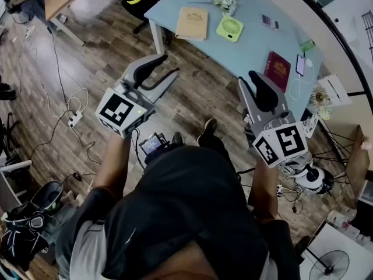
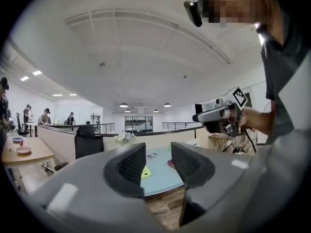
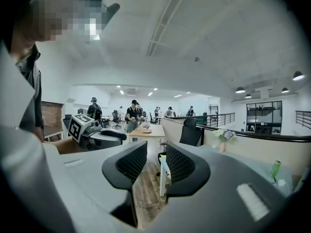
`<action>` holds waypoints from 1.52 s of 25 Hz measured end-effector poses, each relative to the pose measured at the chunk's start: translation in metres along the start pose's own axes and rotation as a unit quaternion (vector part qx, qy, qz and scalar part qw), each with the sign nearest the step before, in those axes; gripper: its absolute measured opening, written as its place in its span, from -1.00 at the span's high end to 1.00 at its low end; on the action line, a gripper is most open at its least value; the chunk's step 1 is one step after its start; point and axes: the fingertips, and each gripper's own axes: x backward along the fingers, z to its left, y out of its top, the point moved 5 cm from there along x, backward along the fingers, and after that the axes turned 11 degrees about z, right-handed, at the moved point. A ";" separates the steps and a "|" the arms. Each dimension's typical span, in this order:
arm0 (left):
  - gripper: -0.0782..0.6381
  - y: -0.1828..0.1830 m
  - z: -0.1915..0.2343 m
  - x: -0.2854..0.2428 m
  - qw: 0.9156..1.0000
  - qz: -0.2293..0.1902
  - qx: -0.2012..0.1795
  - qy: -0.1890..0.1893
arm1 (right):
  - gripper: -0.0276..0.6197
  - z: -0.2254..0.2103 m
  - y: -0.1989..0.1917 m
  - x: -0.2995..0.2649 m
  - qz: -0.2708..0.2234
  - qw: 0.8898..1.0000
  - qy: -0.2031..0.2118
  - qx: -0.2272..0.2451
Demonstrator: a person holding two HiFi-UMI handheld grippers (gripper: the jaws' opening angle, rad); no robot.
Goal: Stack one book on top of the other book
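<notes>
1. The person (image 1: 175, 214) is standing on the wood floor (image 1: 105, 57), holding both claws out in front and short of the table
2. The left gripper (image 1: 168, 66) is hovering at about 11 o'clock from the person, above the floor; its jaws are standing narrowly apart and gripping nothing, with only floor and table edge showing through the gap
3. The right gripper (image 1: 252, 81) is hovering at about 1 o'clock, its tips appearing right at the table's near edge in the head view; its jaws are likewise sitting narrowly apart and holding nothing
4. The pale blue table (image 1: 245, 51) is stretching from 12 to 2 o'clock beyond both claws
5. The dark red book (image 1: 277, 70) is lying flat by the table's near edge at about 1 o'clock, just past the right gripper, with a phone (image 1: 300, 65) lying just beside it at its 3 o'clock
6. The tan book (image 1: 192, 23) is lying flat at 12 o'clock, near the table's left corner and well apart from the dark red book; neither book is resting on the other
7. A small green fan (image 1: 229, 28) is sitting just beside the tan book at its 3 o'clock, and a spray of flowers (image 1: 226, 2) is lying farther back, at the fan's 12 o'clock
</notes>
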 end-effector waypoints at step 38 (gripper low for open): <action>0.19 0.020 0.033 -0.138 0.984 0.080 0.037 0.156 | 0.59 -0.188 0.004 -0.122 -0.013 0.981 0.191 -0.018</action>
